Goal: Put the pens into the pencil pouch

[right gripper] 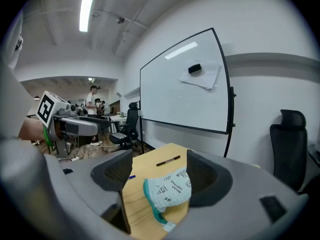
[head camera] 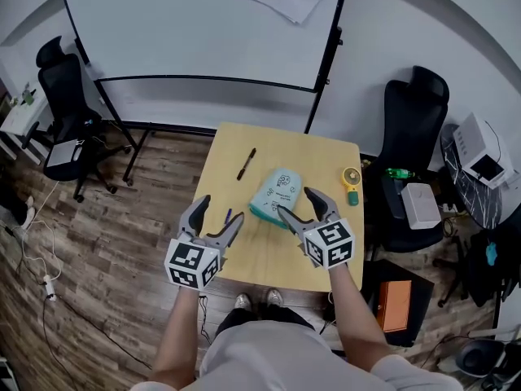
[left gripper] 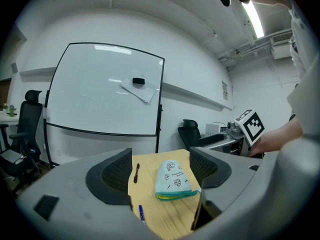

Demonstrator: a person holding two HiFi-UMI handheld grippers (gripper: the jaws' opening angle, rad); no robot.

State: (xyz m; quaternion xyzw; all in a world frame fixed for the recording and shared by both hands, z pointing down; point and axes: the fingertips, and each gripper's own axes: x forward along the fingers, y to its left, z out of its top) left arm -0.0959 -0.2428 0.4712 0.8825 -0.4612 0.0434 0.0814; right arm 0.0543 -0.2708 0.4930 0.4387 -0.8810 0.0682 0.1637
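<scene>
A pale blue pencil pouch (head camera: 274, 194) with a teal and yellow edge lies in the middle of the small wooden table (head camera: 321, 157). A black pen (head camera: 246, 163) rests on the far left part of the table. A blue pen (head camera: 227, 216) lies near the left edge, close to my left gripper (head camera: 217, 212). Both grippers hover over the near half of the table, open and empty. My right gripper (head camera: 296, 201) is just right of the pouch's near end. The pouch (left gripper: 171, 180) and both pens show between the left jaws; the pouch (right gripper: 167, 191) fills the gap of the right jaws.
A yellow hand-held fan (head camera: 351, 182) lies at the table's right side. A whiteboard on a stand (head camera: 203, 31) is behind the table. Black office chairs stand at the left (head camera: 65, 104) and right (head camera: 411, 149). Wooden floor surrounds the table.
</scene>
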